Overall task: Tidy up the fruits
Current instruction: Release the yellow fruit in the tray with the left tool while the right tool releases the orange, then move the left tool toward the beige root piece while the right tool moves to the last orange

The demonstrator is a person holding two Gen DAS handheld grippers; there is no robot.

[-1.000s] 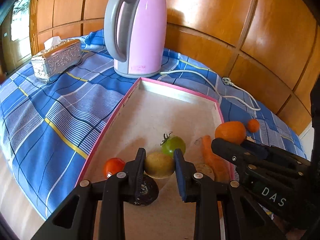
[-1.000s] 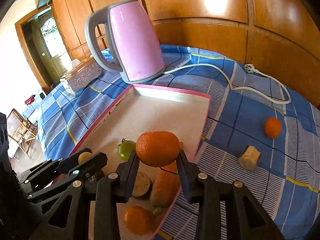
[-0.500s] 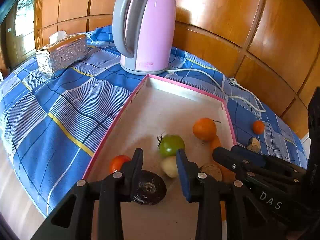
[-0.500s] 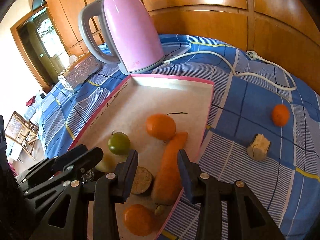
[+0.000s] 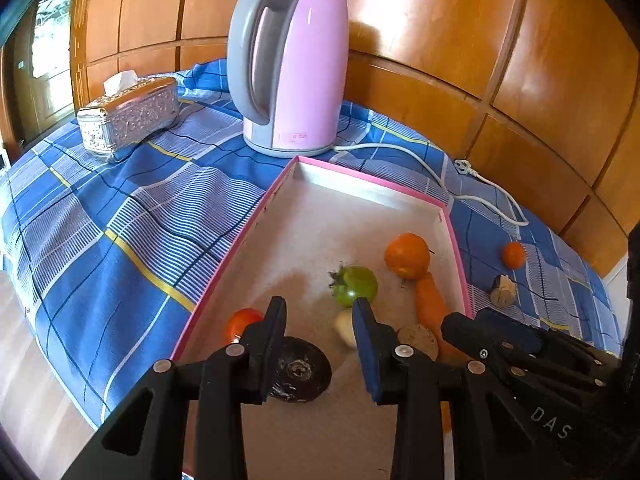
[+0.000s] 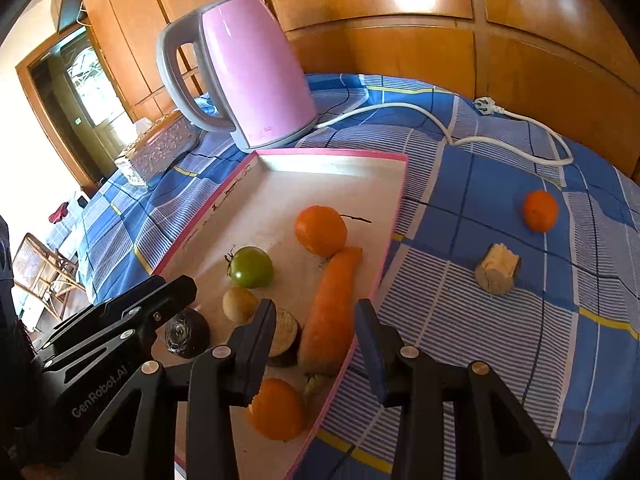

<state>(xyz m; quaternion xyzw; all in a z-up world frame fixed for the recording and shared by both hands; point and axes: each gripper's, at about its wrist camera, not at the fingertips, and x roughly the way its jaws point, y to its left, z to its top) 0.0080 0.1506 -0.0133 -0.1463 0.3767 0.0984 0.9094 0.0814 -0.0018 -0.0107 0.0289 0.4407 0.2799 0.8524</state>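
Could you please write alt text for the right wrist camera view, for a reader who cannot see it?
The open, empty right gripper hovers over a pink-rimmed tray holding two oranges, a green tomato, a carrot and other produce. To the right, a small orange and a beige chunk lie on the blue checked cloth; a pink kettle stands behind.

Home room: wood-panelled wall (image 5: 500, 40), checked tablecloth (image 5: 120, 216), pink kettle (image 5: 288, 68), tissue box (image 5: 128, 114).
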